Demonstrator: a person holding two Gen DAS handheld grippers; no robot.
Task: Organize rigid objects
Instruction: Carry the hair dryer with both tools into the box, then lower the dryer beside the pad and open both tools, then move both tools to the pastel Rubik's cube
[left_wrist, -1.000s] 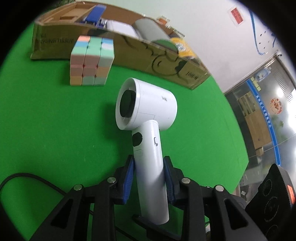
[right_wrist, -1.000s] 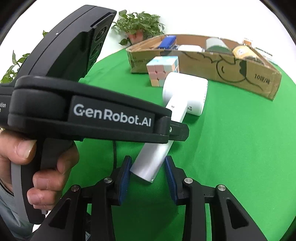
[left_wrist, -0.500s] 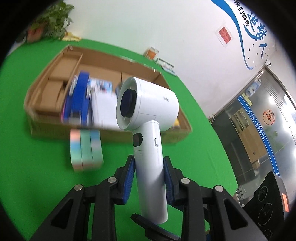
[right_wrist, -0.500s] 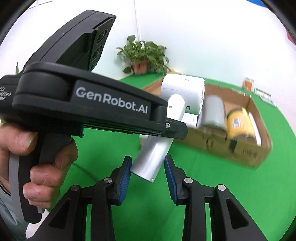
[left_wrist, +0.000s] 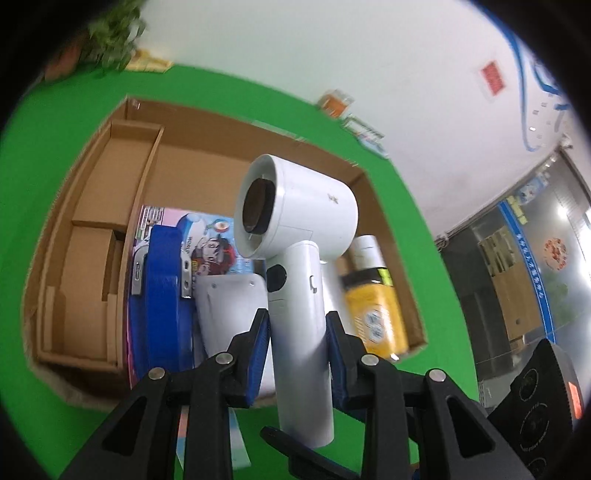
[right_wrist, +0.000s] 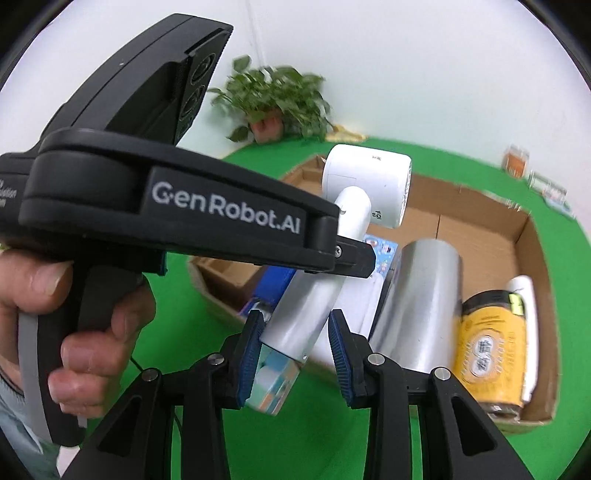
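My left gripper (left_wrist: 297, 350) is shut on the handle of a white hair dryer (left_wrist: 299, 221) and holds it in the air above an open cardboard box (left_wrist: 92, 206). The dryer's head points up and left. In the right wrist view the dryer (right_wrist: 365, 188) hangs over the box (right_wrist: 524, 236), held by the left gripper's black body (right_wrist: 177, 214). My right gripper (right_wrist: 295, 347) is open, its blue pads either side of the handle's lower end without clamping it. A pastel cube (right_wrist: 273, 384) lies on the green cloth just before the box.
The box holds a blue stapler (left_wrist: 166, 280), a picture book (left_wrist: 218, 243), a white flat device (left_wrist: 232, 306), a silver cylinder (right_wrist: 421, 302), a yellow jar (right_wrist: 487, 343) and a white tube (right_wrist: 524, 295). The box's left compartments are bare cardboard. A potted plant (right_wrist: 273, 99) stands at the far edge.
The left gripper has lifted the hair dryer off the green cloth and carried it forward over the box. The right gripper followed alongside. The cube now lies below and behind.
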